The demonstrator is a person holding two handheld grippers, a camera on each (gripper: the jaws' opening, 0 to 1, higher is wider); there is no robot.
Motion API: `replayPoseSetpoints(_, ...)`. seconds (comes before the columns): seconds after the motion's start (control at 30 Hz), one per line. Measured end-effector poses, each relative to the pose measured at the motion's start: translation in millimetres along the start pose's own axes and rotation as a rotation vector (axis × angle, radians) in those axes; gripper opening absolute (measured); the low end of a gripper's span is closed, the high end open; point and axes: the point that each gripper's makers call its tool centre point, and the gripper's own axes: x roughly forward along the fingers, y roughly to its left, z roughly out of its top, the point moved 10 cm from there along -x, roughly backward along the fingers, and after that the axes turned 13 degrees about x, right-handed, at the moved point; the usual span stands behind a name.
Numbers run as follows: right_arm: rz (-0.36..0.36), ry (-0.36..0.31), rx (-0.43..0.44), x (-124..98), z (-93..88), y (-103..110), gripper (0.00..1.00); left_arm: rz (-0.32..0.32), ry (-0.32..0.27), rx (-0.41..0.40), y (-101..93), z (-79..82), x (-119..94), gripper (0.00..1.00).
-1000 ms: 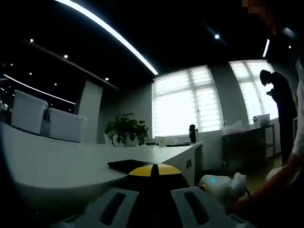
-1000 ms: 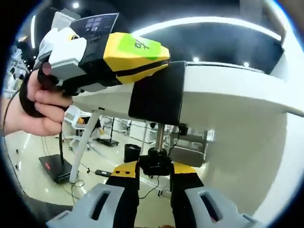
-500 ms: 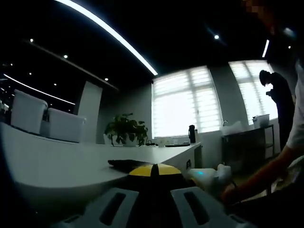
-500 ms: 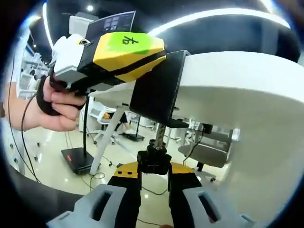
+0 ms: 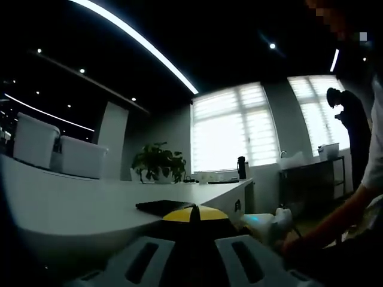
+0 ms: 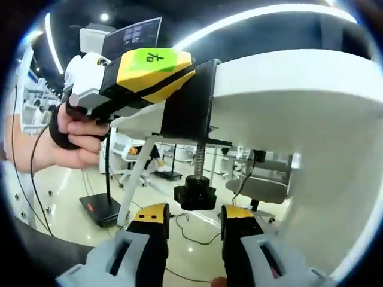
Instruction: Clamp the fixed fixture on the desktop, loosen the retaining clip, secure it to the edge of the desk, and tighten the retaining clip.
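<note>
My left claw (image 6: 179, 75) is clamped on the black metal clamp bracket (image 6: 188, 107) at the white surface (image 6: 287, 84) edge. My right claw (image 6: 192, 222) is apart at 6 o'clock below the round black screw knob (image 6: 195, 195). I should pinch it squarely, then twist.

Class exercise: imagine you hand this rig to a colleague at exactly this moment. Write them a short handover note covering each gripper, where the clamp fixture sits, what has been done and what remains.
Left gripper: shut on the black clamp fixture, holding it on the edge of the white desk, seen from below in the right gripper view.
Right gripper: open, jaws just below the black screw knob, apart from it.
Done: fixture is hooked over the desk edge, its threaded screw hanging down under it.
Left: whether the screw is fully tight cannot be told; probably re-grip the knob, turn until snug, then release the left gripper.
</note>
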Motion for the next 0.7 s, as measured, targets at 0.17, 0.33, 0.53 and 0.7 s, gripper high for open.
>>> replayPoseSetpoints(0.17, -0.187, -0.081, 0.074, -16, -8.0, 14, 0.35, 0.003, 0.003, -0.001, -0.5, 0.2, -1, 0.02)
replayPoseSetpoints(0.33, -0.325, -0.159, 0.147, -22, -3.9, 35, 0.35, 0.004, 0.003, 0.001, -0.5, -0.5, -1, 0.02)
replayPoseSetpoints(0.53, -0.457, -0.191, 0.085, -13, 7.9, 45, 0.35, 0.0, 0.017, 0.02, -1.0, 1.0, 0, 0.02)
replayPoseSetpoints(0.7, -0.471, -0.197, 0.106, 2, 10.9, 49, 0.34, 0.006, 0.018, 0.024, -1.5, 0.5, 0, 0.02)
